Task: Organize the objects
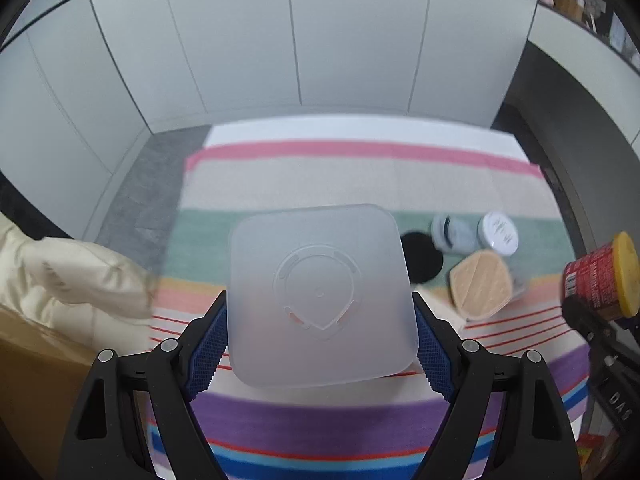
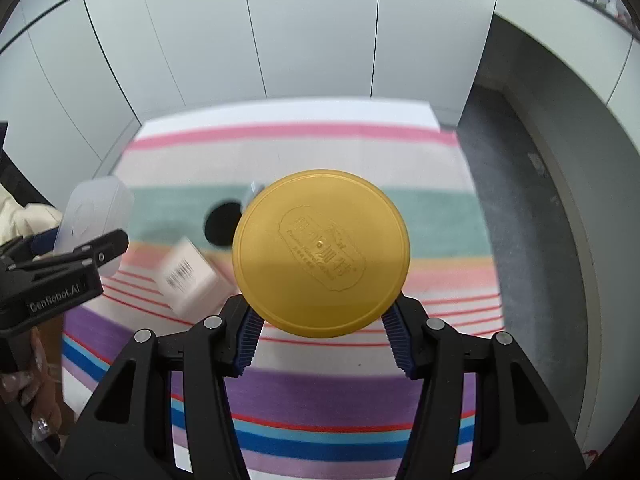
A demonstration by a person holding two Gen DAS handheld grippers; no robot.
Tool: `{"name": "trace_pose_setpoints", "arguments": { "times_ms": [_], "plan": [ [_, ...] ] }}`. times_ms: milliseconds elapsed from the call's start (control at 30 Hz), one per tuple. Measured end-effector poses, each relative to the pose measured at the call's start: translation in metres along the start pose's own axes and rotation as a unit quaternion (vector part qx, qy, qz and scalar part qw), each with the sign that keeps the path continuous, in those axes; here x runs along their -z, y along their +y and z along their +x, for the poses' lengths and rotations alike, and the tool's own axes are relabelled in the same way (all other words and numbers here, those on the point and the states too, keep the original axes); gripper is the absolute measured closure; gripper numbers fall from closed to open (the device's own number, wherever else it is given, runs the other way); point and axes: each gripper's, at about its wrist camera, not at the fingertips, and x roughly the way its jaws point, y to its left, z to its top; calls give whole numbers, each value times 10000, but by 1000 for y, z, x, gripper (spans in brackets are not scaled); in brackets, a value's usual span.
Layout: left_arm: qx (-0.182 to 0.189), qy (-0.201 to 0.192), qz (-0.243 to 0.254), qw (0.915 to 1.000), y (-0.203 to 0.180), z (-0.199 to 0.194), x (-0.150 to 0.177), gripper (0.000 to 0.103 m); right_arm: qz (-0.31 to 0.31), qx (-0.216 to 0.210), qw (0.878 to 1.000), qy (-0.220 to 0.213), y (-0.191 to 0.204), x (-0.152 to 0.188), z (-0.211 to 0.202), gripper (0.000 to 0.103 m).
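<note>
Frosted plastic container is clamped between the left gripper fingers, held above the striped table; right gripper fingers grip the yellow-lidded jar. Judgement: keep both level and lower slowly; jars and black disc crowd 2 o'clock; open cloth lies toward 12; the far edge is near.

Bright, even light; motion blur, prob. moving; fisheye-warped edges.
</note>
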Motion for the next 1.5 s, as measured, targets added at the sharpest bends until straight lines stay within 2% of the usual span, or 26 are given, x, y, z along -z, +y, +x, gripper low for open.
{"name": "trace_pose_setpoints", "arguments": {
  "times_ms": [400,633,700,833,1200,1500],
  "plan": [
    [-92,-529,-58,9985,13,-105,-48,19,-122,4,9983,-577,10,-56,-95,47],
    [-84,-785,-2,9969,10,-151,-61,19,-258,17,9960,-852,18,-78,-142,47],
    [3,-817,43,9966,8,-159,-61,19,-284,-16,9956,-898,21,-81,-152,47],
    [-58,-844,115,9963,4,-167,-60,19,-361,-29,9950,-933,25,-81,-162,47],
    [1,-668,58,9977,5,-178,-47,19,-441,-130,9955,-835,20,-78,-165,47],
    [55,-583,240,9980,3,-198,-19,19,-380,-270,9967,-664,18,-59,-177,47]
  ]
}}
